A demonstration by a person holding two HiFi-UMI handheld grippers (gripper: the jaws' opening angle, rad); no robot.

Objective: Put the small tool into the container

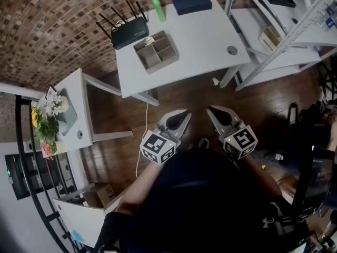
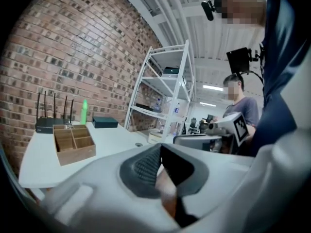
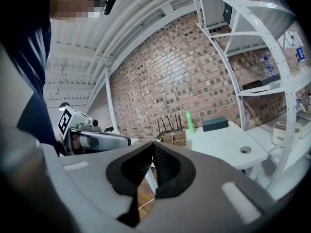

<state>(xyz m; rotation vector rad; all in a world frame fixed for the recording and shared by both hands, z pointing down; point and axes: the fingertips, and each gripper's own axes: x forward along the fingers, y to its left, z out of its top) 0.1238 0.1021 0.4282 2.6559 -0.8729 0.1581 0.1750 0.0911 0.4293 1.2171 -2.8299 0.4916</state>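
A wooden container (image 1: pixel 156 51) with several compartments stands on the white table (image 1: pixel 200 36); it also shows in the left gripper view (image 2: pixel 74 142) and, far off, in the right gripper view (image 3: pixel 175 139). A small pale object (image 1: pixel 149 40) lies at its far edge by the router; I cannot tell what it is. My left gripper (image 1: pixel 185 113) (image 2: pixel 161 147) and right gripper (image 1: pixel 212 111) (image 3: pixel 153 145) hover side by side over the floor, well short of the table. Both are shut with nothing between their jaws.
On the table stand a black router (image 1: pixel 130 31), a green bottle (image 1: pixel 158 7) and a dark box (image 1: pixel 191 2). A white shelving rack (image 1: pixel 295 30) stands to the right. A small side table with flowers (image 1: pixel 47 121) sits to the left. A seated person (image 2: pixel 240 108) is behind.
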